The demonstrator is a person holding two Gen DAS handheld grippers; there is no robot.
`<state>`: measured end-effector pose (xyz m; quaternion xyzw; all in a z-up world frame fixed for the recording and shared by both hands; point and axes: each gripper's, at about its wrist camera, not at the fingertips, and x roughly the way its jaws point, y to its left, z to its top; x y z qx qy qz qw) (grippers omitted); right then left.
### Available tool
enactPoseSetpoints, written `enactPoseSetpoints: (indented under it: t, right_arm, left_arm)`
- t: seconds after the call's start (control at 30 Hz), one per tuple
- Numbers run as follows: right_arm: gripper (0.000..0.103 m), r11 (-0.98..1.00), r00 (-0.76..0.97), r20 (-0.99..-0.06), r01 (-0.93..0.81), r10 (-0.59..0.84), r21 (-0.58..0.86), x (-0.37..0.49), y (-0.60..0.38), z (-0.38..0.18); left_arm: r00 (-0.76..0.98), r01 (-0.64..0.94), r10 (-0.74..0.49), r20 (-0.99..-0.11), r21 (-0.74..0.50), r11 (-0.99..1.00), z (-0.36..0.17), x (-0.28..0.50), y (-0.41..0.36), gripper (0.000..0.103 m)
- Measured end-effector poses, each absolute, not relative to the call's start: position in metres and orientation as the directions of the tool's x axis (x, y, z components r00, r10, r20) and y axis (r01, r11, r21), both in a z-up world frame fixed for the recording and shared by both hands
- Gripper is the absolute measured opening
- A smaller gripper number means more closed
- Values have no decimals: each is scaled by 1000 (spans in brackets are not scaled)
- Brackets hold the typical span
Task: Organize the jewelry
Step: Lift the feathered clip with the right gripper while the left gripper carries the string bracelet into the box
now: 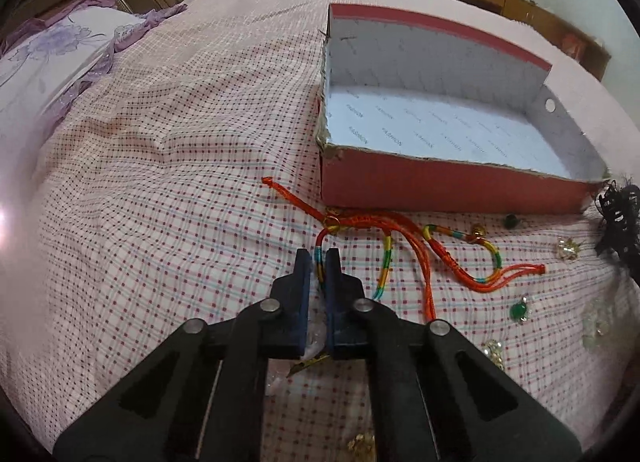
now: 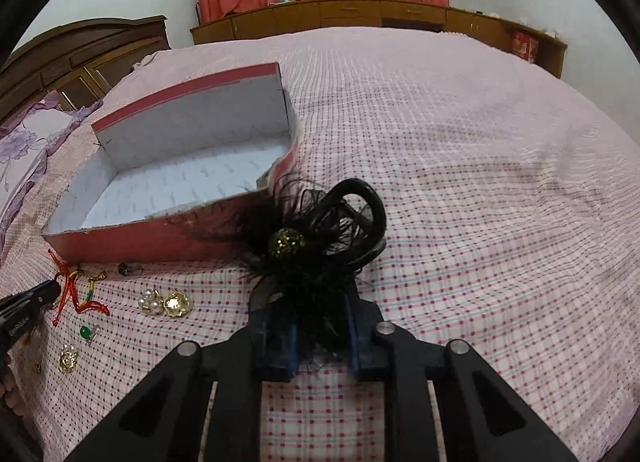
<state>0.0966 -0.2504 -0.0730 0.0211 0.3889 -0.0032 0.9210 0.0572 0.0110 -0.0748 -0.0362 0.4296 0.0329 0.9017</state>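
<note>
Two grips taken, neither load lifted clear of the bed yet.

Nearest me, my left gripper (image 1: pixel 319 258) is pinched tight on the multicoloured band of the red cord bracelet (image 1: pixel 400 238), whose tails trail loose over the checked bedspread (image 1: pixel 160 202); as I see it, they could snag or drag the green-stone earring (image 1: pixel 519 311) beside them. My right gripper (image 2: pixel 316 302) is clamped narrow on the black feathered hair clip (image 2: pixel 316 238), but soft feathers fill the grip, so I judge it may slip or tear. Beyond both sits the red box (image 1: pixel 440 186), empty, its near wall raised: a low carry could catch the rim and shove it away.
</note>
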Motion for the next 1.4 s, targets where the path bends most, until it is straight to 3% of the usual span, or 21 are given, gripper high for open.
enactPoseSetpoints:
  t: [0.63, 0.87, 1.33, 1.4]
  right_arm:
    - [15, 999, 768, -640, 4, 22, 40, 43, -245, -29]
    - [15, 998, 800, -597, -26, 52, 52, 26, -236, -10]
    - [15, 995, 814, -572, -57, 96, 85, 18, -233, 3]
    - [15, 995, 811, -577, -58, 98, 87, 21, -233, 2]
  left_arm:
    - [732, -24, -97, -674, -168, 986, -18, 15, 31, 0]
    - [759, 4, -106, -642, -159, 987, 0, 6, 29, 0]
    - [686, 22, -124, -717, -150, 988, -34, 38, 26, 0]
    - [673, 21, -122, -729, -146, 989, -41, 43, 24, 9]
